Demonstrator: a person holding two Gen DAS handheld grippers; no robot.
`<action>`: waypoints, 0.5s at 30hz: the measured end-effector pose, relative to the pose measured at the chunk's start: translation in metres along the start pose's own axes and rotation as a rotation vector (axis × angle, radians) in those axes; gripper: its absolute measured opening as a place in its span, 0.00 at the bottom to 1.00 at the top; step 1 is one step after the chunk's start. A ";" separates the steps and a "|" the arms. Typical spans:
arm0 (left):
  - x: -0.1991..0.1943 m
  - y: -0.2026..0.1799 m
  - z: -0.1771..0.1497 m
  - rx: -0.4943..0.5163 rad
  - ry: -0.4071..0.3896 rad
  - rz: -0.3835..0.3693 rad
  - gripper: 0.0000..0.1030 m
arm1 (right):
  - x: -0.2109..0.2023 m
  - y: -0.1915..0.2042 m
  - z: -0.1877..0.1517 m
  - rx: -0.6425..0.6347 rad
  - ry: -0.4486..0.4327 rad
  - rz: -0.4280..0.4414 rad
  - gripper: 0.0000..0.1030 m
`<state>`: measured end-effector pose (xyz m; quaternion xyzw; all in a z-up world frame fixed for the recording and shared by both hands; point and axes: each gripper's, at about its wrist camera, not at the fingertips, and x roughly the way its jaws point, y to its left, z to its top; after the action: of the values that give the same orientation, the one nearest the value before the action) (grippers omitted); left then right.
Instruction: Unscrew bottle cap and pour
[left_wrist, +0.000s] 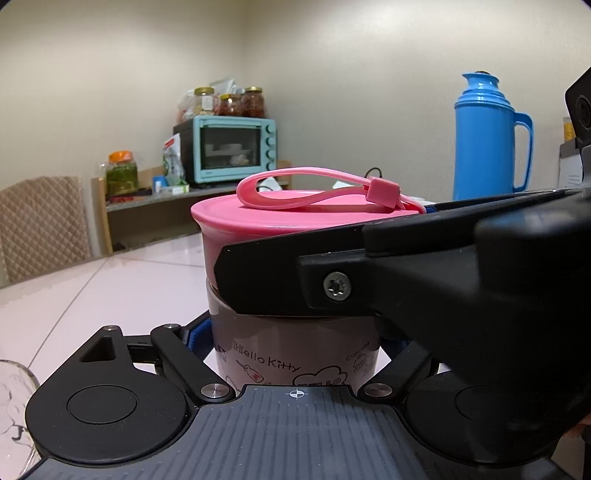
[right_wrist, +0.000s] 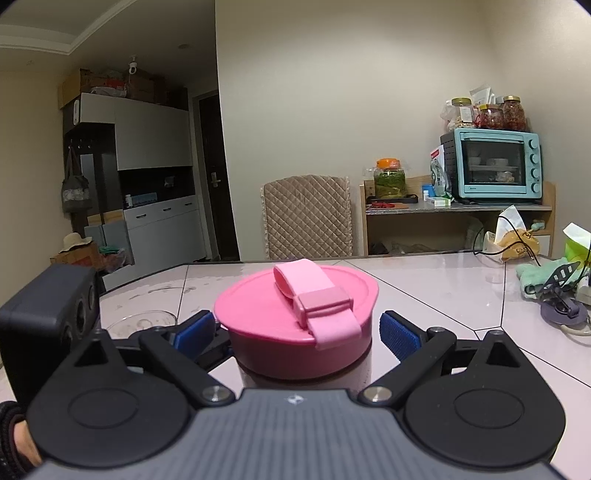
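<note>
Tabletop open beyond bottle.

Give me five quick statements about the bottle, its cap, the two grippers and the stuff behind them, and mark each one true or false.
1. The pink cap is still on the Hello Kitty bottle. True.
2. The left gripper clamps the bottle's body below the cap. True.
3. The right gripper is squeezing the cap. False: its blue pads stand apart from the cap on both sides.
4. The strap on the cap hangs down the side of the bottle. False: it lies looped across the cap's top.
5. The thermos on the table is red. False: it is blue.
</note>
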<state>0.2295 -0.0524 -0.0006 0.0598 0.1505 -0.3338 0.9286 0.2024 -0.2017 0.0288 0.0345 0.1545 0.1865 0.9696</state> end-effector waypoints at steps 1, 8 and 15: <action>0.000 0.000 0.000 0.000 0.000 0.000 0.87 | 0.001 0.000 0.000 0.001 0.002 -0.002 0.94; 0.001 0.002 0.001 -0.004 0.001 -0.001 0.87 | 0.004 -0.002 -0.003 0.011 0.013 -0.002 0.86; 0.002 0.005 0.001 -0.011 0.004 -0.003 0.87 | 0.005 -0.008 -0.004 -0.008 0.016 0.037 0.85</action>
<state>0.2348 -0.0500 -0.0002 0.0551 0.1541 -0.3342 0.9282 0.2084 -0.2071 0.0229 0.0320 0.1610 0.2052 0.9649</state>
